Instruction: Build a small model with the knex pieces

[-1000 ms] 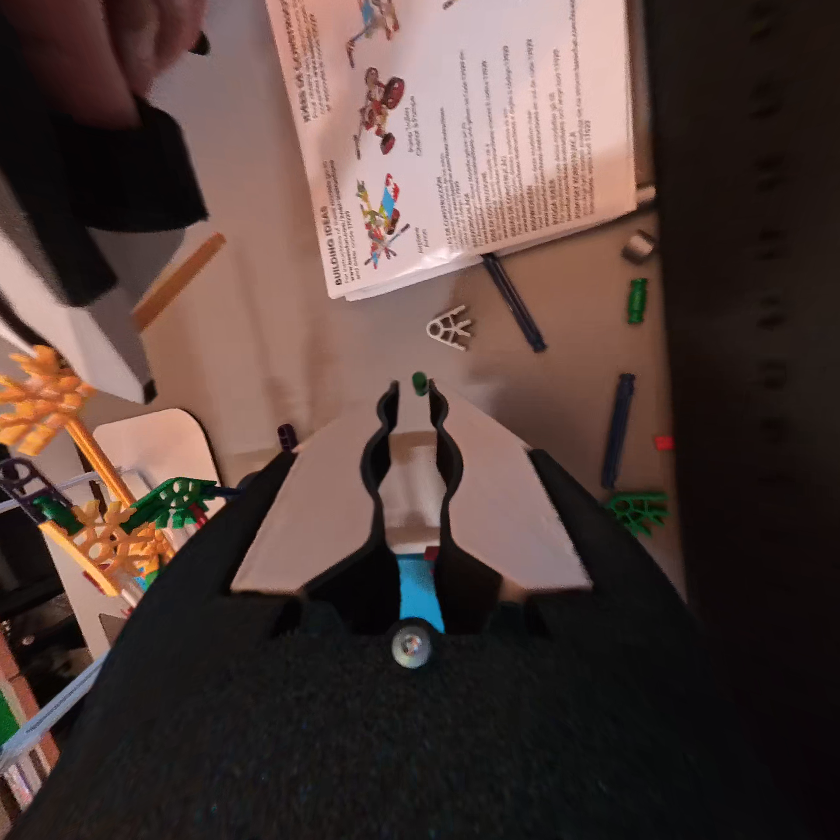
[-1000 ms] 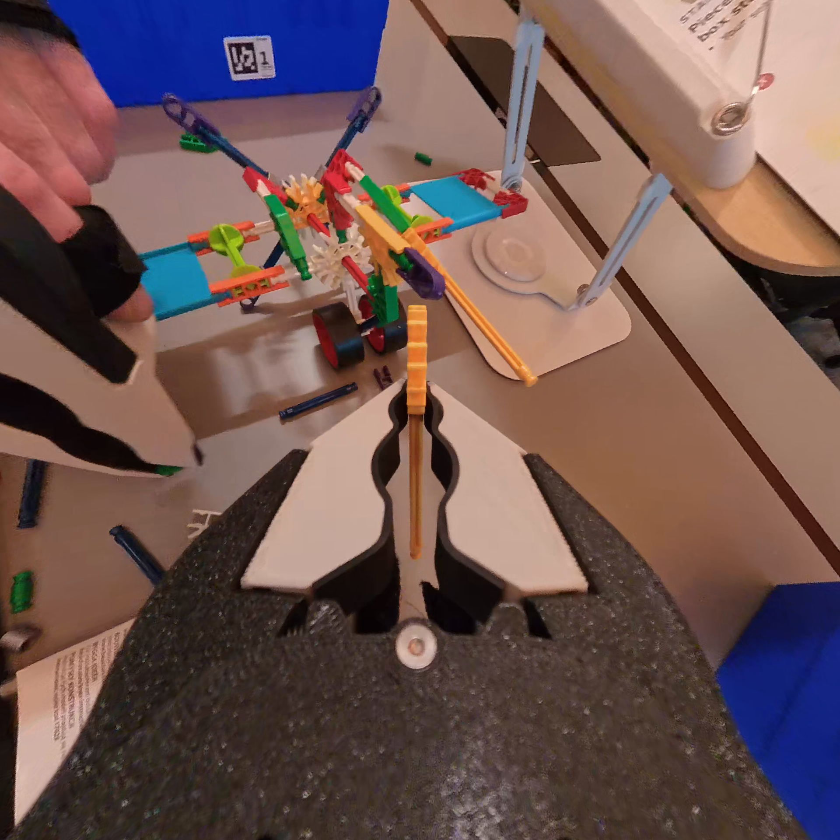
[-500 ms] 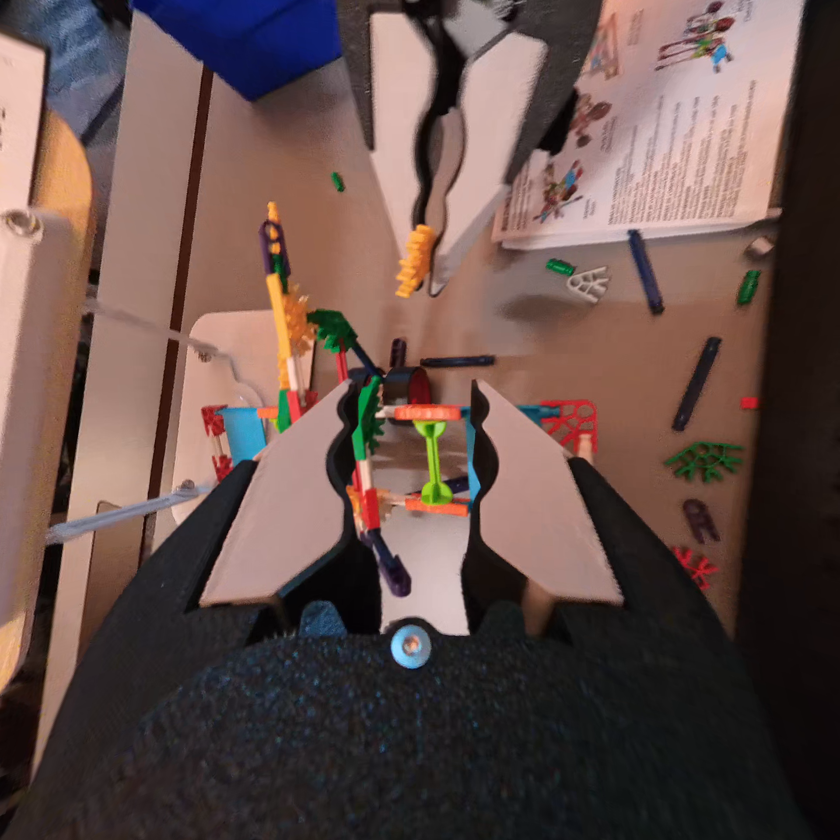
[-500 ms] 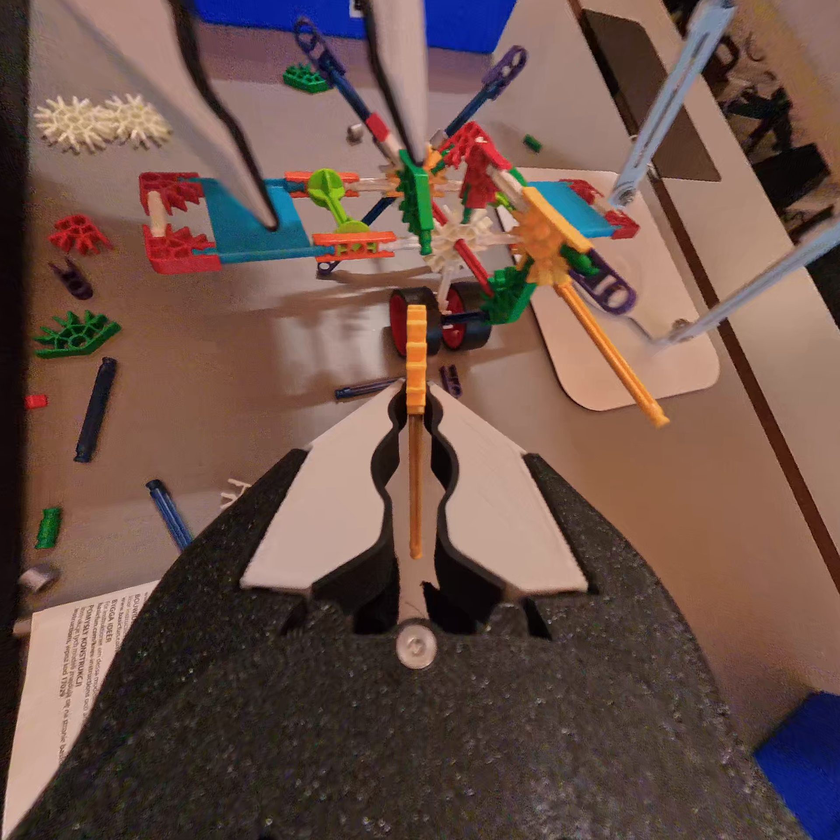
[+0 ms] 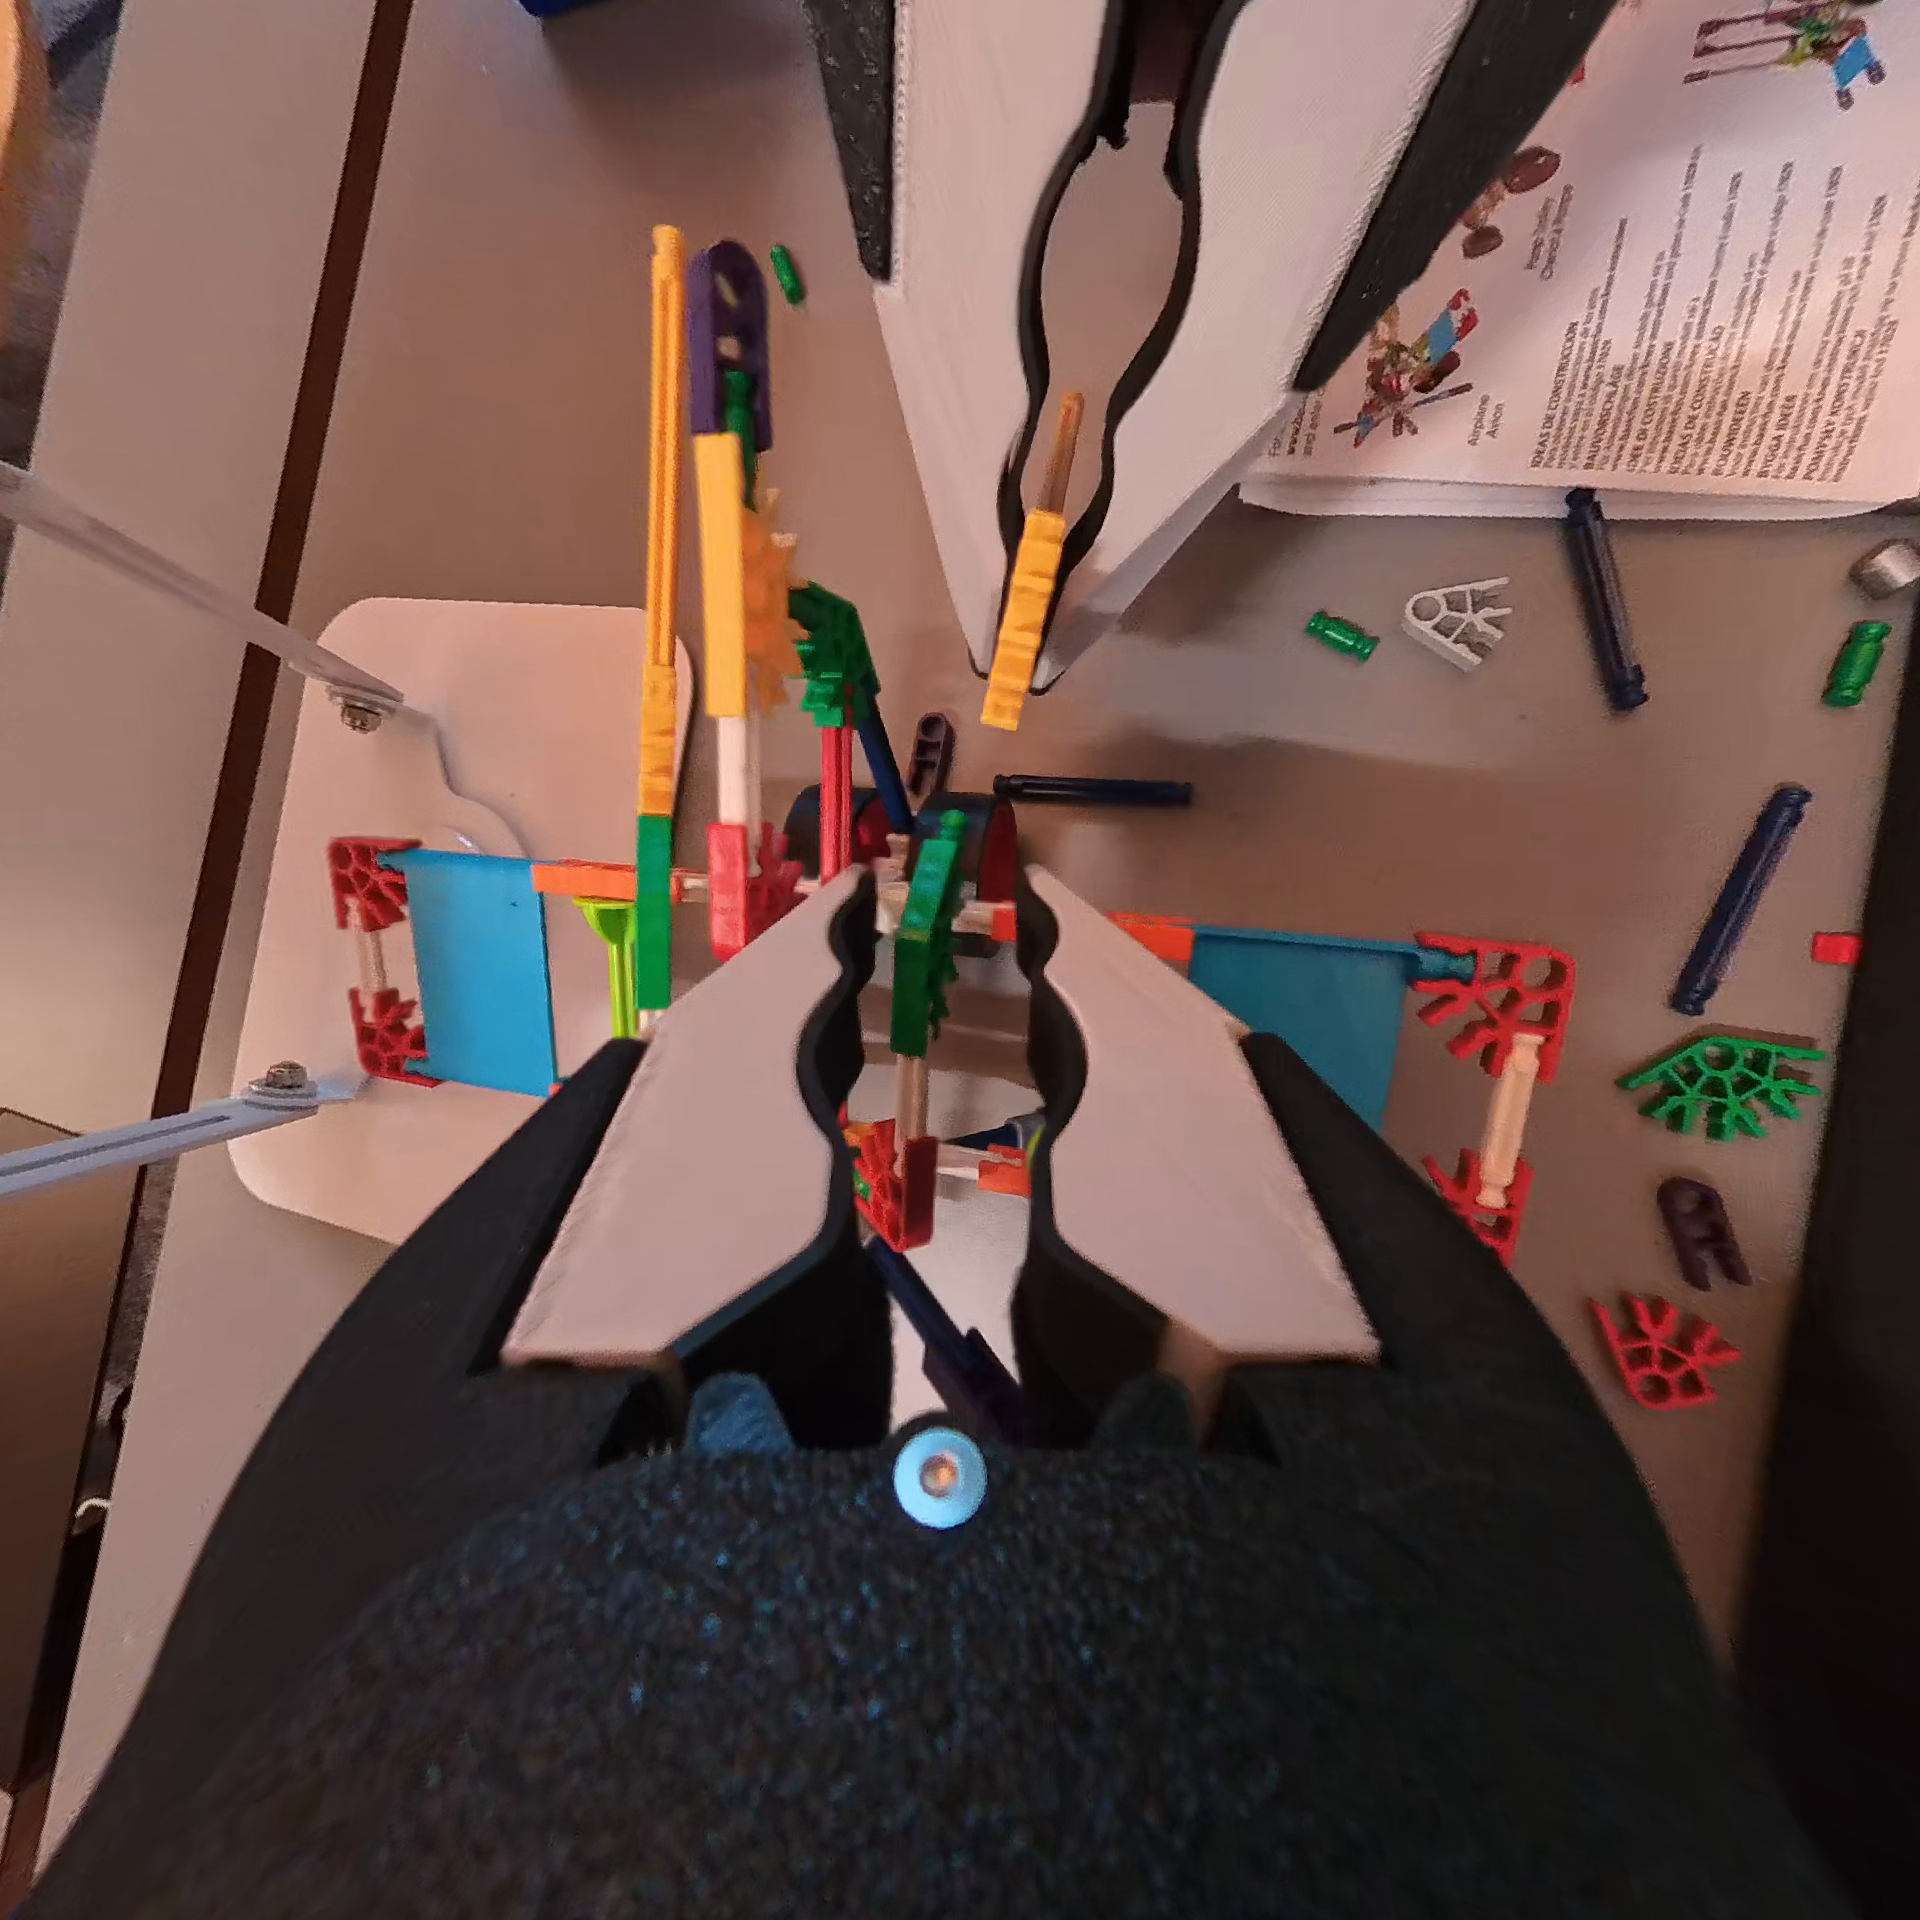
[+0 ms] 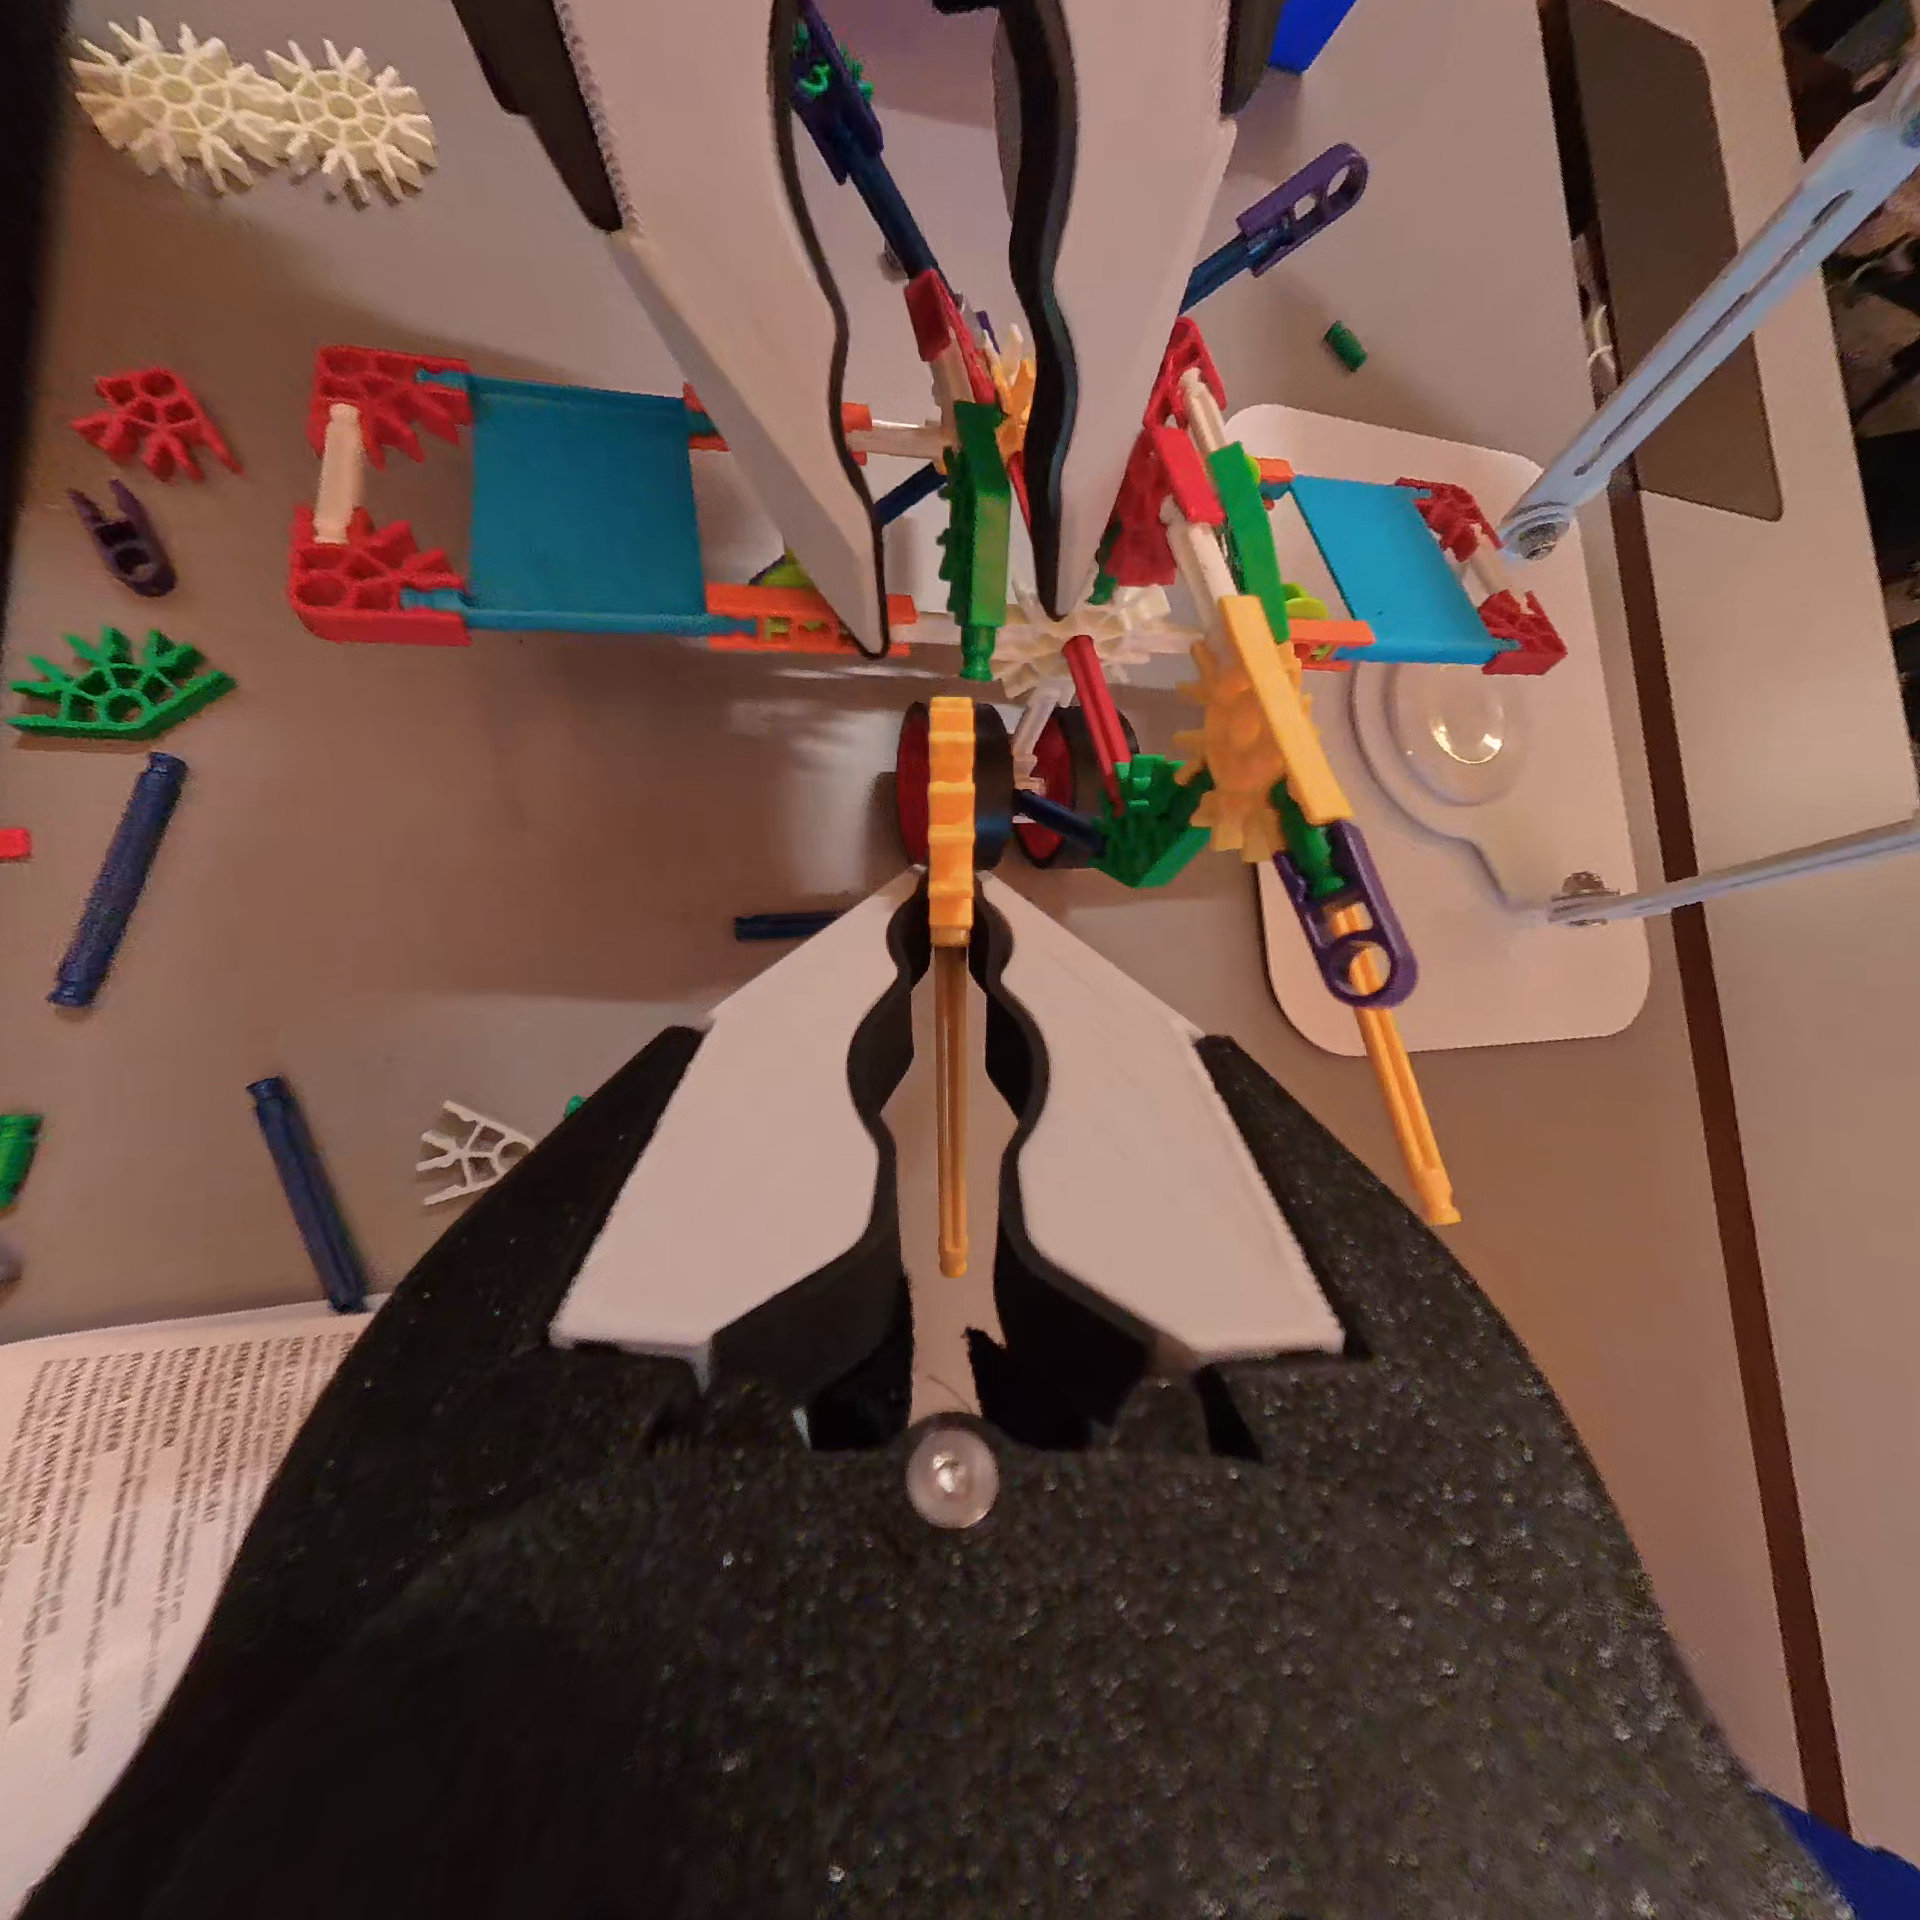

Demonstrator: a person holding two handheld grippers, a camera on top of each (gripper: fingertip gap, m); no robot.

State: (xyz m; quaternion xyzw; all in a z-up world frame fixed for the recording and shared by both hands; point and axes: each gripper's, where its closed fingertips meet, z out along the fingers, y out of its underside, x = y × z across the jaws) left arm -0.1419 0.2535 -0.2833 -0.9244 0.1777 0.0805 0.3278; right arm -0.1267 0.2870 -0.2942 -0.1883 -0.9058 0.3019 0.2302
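Your left gripper [image 5: 940, 914] has its fingers apart, one on each side of the green connector [image 5: 925, 956] at the middle of the toy model [image 5: 727, 894]; neither pad clearly touches it, and whether they graze it you cannot tell; behind the fingertips, between the fingers, run a white rod and a red connector [image 5: 899, 1184] of the same model; just ahead of the tips sit the model's black-and-red wheels [image 6: 1049, 790]; the blue panel [image 5: 473, 966] lies off to the left of your left finger, and a second blue panel [image 5: 1299, 997] shows past your right finger

Your right gripper [image 6: 951, 904] is clamped on the yellow piece [image 6: 951, 821]; its toothed yellow end sticks out beyond the fingertips, and its thin orange-yellow rod runs back between the fingers toward the palm; the toothed end stands just in front of the wheels, near them, contact unclear; the left gripper's tips come down from the far side, just beyond the yellow end

To the left of your right gripper's fingers lie loose parts on the table [image 6: 520, 831]: a green fan connector [image 6: 114, 691], a red connector, dark blue rods [image 6: 120, 878], a small white connector [image 6: 473, 1153] and two white snowflake connectors [image 6: 260, 114]; a printed booklet [image 6: 125, 1507] lies beside the left finger's base; to the right, a white base plate [image 6: 1507, 987] with thin metal arms lies under the model's long yellow rod [image 6: 1397, 1101]
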